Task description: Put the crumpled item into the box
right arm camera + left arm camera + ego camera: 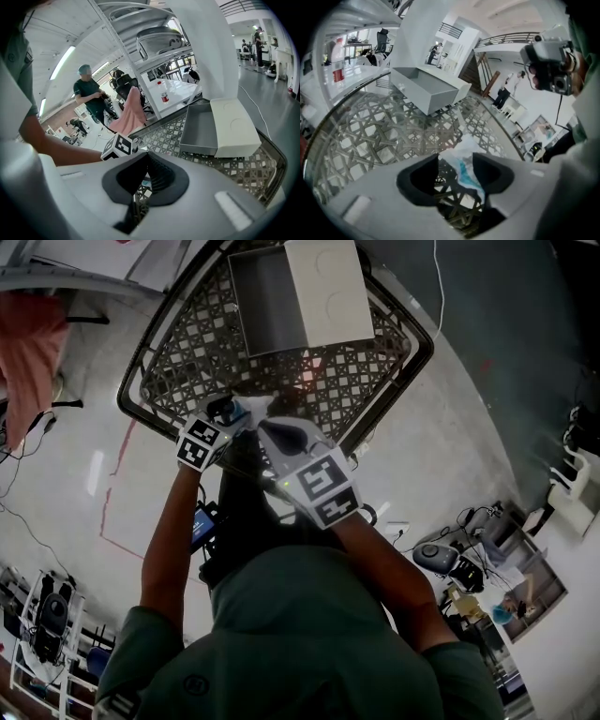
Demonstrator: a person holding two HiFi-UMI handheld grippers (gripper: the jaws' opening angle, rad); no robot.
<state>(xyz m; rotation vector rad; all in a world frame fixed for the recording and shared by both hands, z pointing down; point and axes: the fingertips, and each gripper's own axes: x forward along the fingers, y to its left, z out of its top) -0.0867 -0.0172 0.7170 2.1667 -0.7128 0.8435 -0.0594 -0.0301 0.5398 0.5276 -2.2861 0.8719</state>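
Observation:
The crumpled white and blue item [466,164] stands on the lattice table [197,352] between the jaws of my left gripper [454,161]. It leans on the right pad, and a gap shows at the left pad, so this gripper is open. In the head view the item [253,409] sits at the table's near edge between the left gripper [234,415] and the right gripper [272,432]. The right gripper [146,157] has its tips together; a scrap of the item shows through the gap below them. The grey box [267,301] lies open at the far side, its white lid [328,292] beside it.
The box [201,129] and lid [234,126] are ahead and right of the right gripper. The left gripper's marker cube [119,146] is close on its left. A person in green [91,96], a pink cloth [129,115] and shelving stand beyond the table.

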